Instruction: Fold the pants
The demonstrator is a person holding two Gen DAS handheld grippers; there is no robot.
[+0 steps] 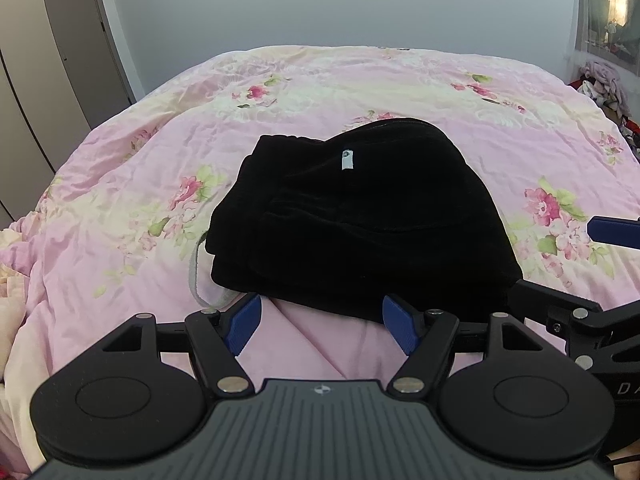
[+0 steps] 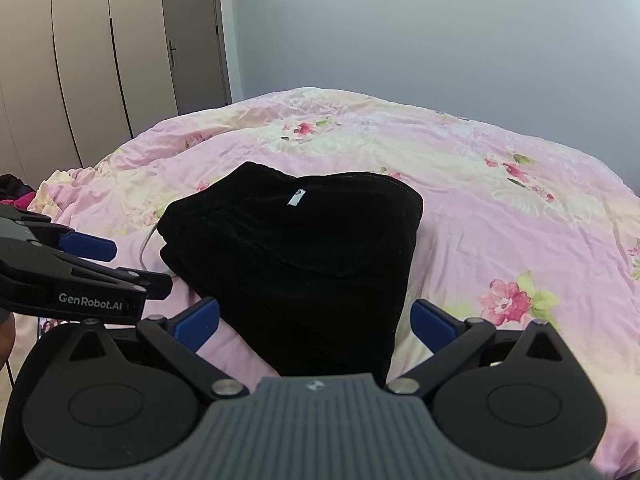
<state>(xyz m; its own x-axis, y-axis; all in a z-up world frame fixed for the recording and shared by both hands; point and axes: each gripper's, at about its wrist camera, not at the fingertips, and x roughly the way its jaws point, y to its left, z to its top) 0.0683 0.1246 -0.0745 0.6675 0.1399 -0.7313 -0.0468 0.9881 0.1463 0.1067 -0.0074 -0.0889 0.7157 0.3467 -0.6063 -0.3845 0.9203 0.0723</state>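
Note:
Black pants (image 1: pixel 352 216) lie folded into a thick stack on the pink floral bedspread (image 1: pixel 132 184), a small white label (image 1: pixel 346 159) on top. A grey drawstring loop (image 1: pixel 198 276) sticks out at the stack's left. My left gripper (image 1: pixel 322 322) stands open just in front of the stack's near edge, nothing between its blue pads. In the right wrist view the same pants (image 2: pixel 296 256) fill the middle, and my right gripper (image 2: pixel 316 320) is open with the stack's near corner lying between its fingers, not pinched. The right gripper (image 1: pixel 568 264) also shows at the left view's right edge.
The bed reaches back to a plain grey wall. Wardrobe doors (image 2: pixel 80 80) stand at the left. A heap of clothes (image 1: pixel 604 84) sits at the far right beside a window. The left gripper (image 2: pixel 80 264) shows at the right view's left edge. Bare bedspread (image 2: pixel 520 208) lies right of the pants.

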